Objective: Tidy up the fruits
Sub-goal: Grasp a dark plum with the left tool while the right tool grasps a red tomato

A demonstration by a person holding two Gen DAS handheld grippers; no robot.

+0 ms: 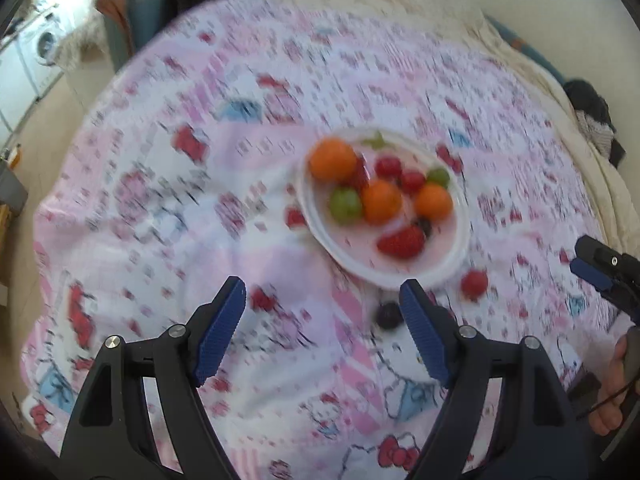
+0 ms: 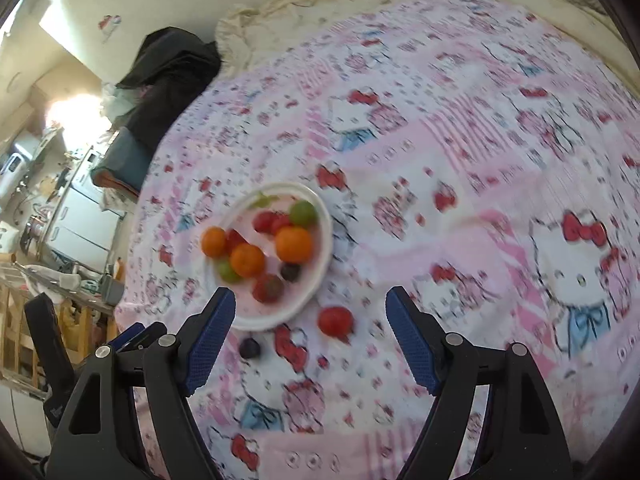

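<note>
Above the cartoon-cat bedsheet (image 2: 460,160), without readable writing, both hand-held grippers (image 1: 322,328) (image 2: 310,334) gape empty.

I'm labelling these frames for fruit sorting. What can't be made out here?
- Kind of small red fruits on the plate: motion blur, both views.
- Dark fruit on the cloth: partly behind the left gripper finger, left view.
- Right gripper: cut off at the left view's edge.

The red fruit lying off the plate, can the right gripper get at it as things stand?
Probably yes. The red fruit lies alone on the cloth beside the plate, ahead of the right gripper, whose jaws stand open and empty; nothing blocks the way.
</note>
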